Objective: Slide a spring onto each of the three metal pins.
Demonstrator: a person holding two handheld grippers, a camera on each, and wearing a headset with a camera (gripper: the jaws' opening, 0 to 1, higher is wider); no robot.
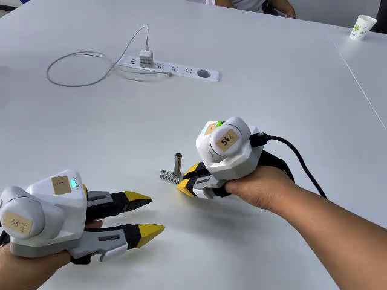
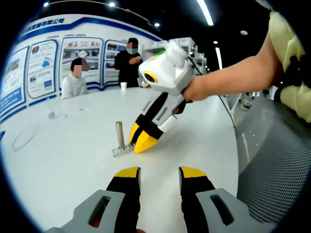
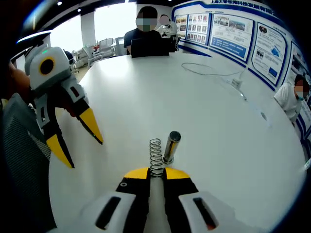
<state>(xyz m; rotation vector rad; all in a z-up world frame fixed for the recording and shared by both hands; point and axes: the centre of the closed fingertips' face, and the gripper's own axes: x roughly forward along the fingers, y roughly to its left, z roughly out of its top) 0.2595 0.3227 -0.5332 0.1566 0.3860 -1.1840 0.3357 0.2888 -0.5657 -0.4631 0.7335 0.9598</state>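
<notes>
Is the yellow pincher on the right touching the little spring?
Touching. In the right gripper view the right gripper has its jaws closed on the near end of the spring, with no gap.

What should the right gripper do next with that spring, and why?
Probably lift the spring and tip it upright above the pin. The right gripper looks shut on the spring's near end, but the spring lies flat on the table beside the upright pin, not over it. The left gripper is open, off to the side.

White table (image 1: 272,90): power strip (image 1: 172,68), cup (image 1: 362,27), upright pin (image 1: 178,164), spring (image 1: 168,176) beside.
</notes>
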